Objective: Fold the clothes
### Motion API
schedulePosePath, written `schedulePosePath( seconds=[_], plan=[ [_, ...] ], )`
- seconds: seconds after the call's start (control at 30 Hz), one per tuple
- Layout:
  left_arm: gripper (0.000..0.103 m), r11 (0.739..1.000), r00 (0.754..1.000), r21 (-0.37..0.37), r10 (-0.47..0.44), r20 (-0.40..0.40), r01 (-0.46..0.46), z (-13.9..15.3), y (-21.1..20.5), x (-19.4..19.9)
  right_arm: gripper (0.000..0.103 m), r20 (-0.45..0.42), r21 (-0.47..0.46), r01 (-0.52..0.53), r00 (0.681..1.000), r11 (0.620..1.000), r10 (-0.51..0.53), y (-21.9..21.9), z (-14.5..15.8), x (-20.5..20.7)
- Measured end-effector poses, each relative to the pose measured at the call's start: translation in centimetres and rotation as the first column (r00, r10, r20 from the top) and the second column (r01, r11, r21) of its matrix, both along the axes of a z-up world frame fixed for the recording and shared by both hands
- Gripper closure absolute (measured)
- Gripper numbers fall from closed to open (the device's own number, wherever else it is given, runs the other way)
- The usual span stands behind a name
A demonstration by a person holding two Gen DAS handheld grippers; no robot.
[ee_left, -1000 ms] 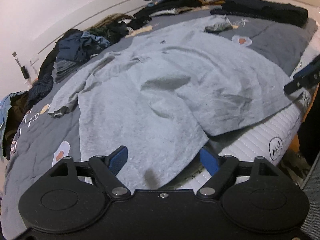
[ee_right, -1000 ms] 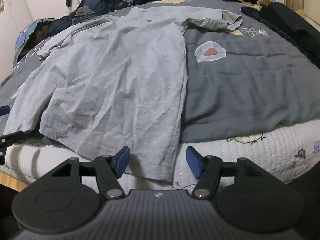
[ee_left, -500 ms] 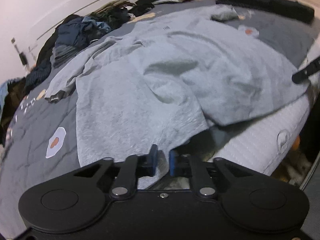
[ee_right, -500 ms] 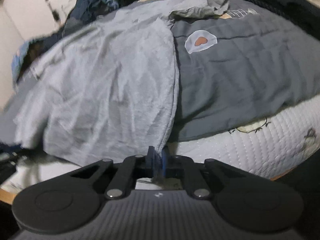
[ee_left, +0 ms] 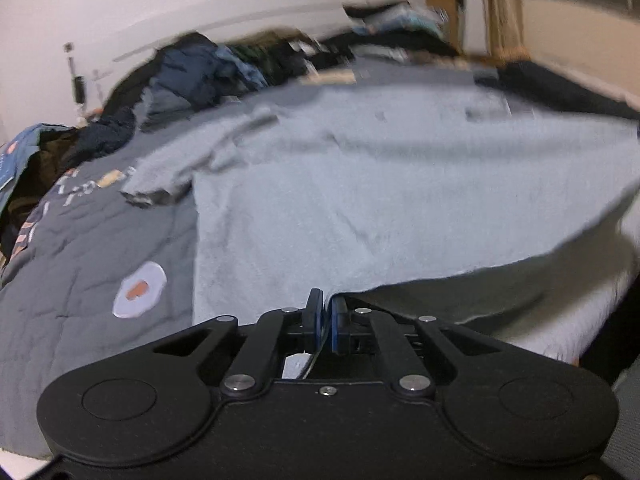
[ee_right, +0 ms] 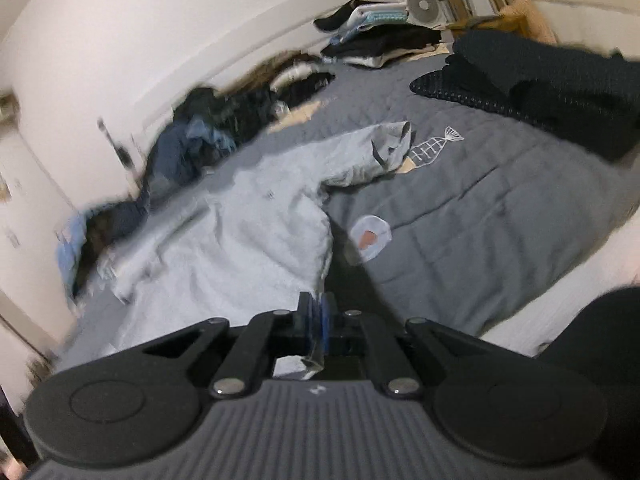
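A light grey T-shirt (ee_left: 360, 200) lies spread on the dark grey quilt (ee_left: 80, 280) of a bed. My left gripper (ee_left: 325, 312) is shut on the shirt's near hem, and the hem rises off the bed toward the right. In the right wrist view the same T-shirt (ee_right: 248, 248) hangs from my right gripper (ee_right: 318, 312), which is shut on the hem's other corner; a scrap of cloth shows between its blue pads. One sleeve (ee_right: 372, 156) lies crumpled on the quilt farther back. Both views are motion-blurred.
A heap of dark and blue clothes (ee_left: 192, 76) lines the wall side of the bed. Folded garments (ee_right: 380, 40) and a small fan (ee_right: 424, 2) sit at the far end. Black clothing (ee_right: 540, 76) lies at the right. The white mattress edge (ee_left: 560, 320) shows below the quilt.
Both grippers closed on the shirt's near hem and lifted it. The right one rose markedly and rolled, so its view now tilts and looks down over the bed.
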State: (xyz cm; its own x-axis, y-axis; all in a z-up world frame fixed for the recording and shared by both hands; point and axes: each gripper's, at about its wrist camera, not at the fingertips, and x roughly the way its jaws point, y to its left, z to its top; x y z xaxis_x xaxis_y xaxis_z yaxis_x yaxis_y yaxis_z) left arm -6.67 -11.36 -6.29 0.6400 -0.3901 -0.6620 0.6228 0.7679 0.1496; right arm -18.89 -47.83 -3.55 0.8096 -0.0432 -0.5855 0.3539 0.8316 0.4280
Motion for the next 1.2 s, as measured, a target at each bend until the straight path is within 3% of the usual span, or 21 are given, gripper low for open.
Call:
schedulePosePath(
  seconds=[0.1, 0.17, 0.2, 0.23, 0.27, 0.37, 0.5, 0.6, 0.73, 0.87, 1.0, 1.03, 1.1, 1.13, 1.17, 1.2],
  plan=[
    [0.093, 0.994, 0.998, 0.096, -0.039, -0.042, 0.043, -1.3, -0.9, -0.3, 0.099, -0.218, -0.157, -0.104, 0.974, 0.982, 0.068, 1.9, -1.5, 2.3],
    [0.067, 0.992, 0.996, 0.107, -0.064, -0.07, 0.071, -1.6, -1.1, -0.6, 0.098, -0.306, -0.239, -0.14, 0.95, 0.961, 0.062, 3.0, -2.8, 3.1],
    [0.058, 0.994, 0.995, 0.077, -0.076, -0.069, 0.081, -1.2, -0.8, -0.8, 0.096, -0.348, -0.278, -0.159, 0.936, 0.947, 0.055, 3.5, -3.4, 3.5],
    [0.04, 0.995, 0.994, 0.047, -0.088, -0.069, 0.091, -0.8, -0.5, -1.0, 0.096, -0.357, -0.276, -0.158, 0.933, 0.948, 0.052, 3.5, -3.7, 3.6],
    [0.035, 0.995, 0.993, 0.014, -0.1, -0.068, 0.101, -0.3, -0.3, -1.2, 0.095, -0.338, -0.255, -0.151, 0.939, 0.955, 0.058, 3.4, -3.7, 3.3],
    [0.035, 0.983, 0.991, -0.147, -0.122, -0.056, 0.113, 1.7, 1.2, -1.3, 0.09, -0.257, -0.215, -0.108, 0.965, 0.971, 0.05, 2.4, -2.4, 2.8],
    [0.034, 0.967, 0.995, -0.248, 0.034, -0.09, -0.056, 2.8, 3.3, 1.0, 0.074, -0.161, -0.195, -0.057, 0.987, 0.979, 0.025, 1.6, -0.6, 2.7],
    [0.034, 0.954, 0.963, -0.181, 0.211, -0.166, -0.24, 1.8, 5.4, 4.1, 0.068, -0.126, -0.17, -0.05, 0.992, 0.984, 0.029, 1.5, -0.6, 3.5],
    [0.036, 0.92, 0.904, -0.081, 0.355, -0.239, -0.383, -0.3, 7.9, 6.7, 0.065, -0.079, -0.095, -0.064, 0.995, 0.993, 0.056, 1.9, -1.9, 4.7],
    [0.036, 0.936, 0.901, -0.036, 0.327, -0.285, -0.351, -1.6, 8.8, 6.5, 0.063, -0.108, -0.02, -0.108, 0.989, 0.994, 0.106, 2.7, -4.1, 6.0],
    [0.039, 0.949, 0.9, -0.022, 0.292, -0.325, -0.315, -2.8, 9.4, 6.0, 0.063, -0.217, -0.11, -0.097, 0.974, 0.989, 0.071, 3.6, -5.7, 7.4],
    [0.047, 0.95, 0.898, -0.022, 0.285, -0.335, -0.31, -3.1, 9.5, 5.9, 0.063, -0.234, -0.127, -0.081, 0.971, 0.989, 0.05, 3.7, -5.9, 7.6],
    [0.05, 0.954, 0.894, -0.025, 0.272, -0.355, -0.3, -3.6, 9.7, 5.8, 0.063, -0.234, -0.136, -0.078, 0.971, 0.988, 0.044, 3.7, -6.0, 7.8],
    [0.058, 0.954, 0.893, -0.031, 0.267, -0.362, -0.298, -3.7, 9.7, 5.9, 0.063, -0.234, -0.14, -0.076, 0.971, 0.987, 0.042, 3.7, -6.0, 7.9],
    [0.073, 0.954, 0.891, -0.038, 0.263, -0.37, -0.297, -3.8, 9.6, 6.0, 0.063, -0.23, -0.14, -0.079, 0.972, 0.987, 0.045, 3.8, -6.0, 8.0],
    [0.078, 0.954, 0.89, -0.044, 0.258, -0.377, -0.296, -3.9, 9.6, 6.1, 0.063, -0.23, -0.14, -0.081, 0.972, 0.987, 0.047, 3.9, -6.1, 8.1]
  ],
)
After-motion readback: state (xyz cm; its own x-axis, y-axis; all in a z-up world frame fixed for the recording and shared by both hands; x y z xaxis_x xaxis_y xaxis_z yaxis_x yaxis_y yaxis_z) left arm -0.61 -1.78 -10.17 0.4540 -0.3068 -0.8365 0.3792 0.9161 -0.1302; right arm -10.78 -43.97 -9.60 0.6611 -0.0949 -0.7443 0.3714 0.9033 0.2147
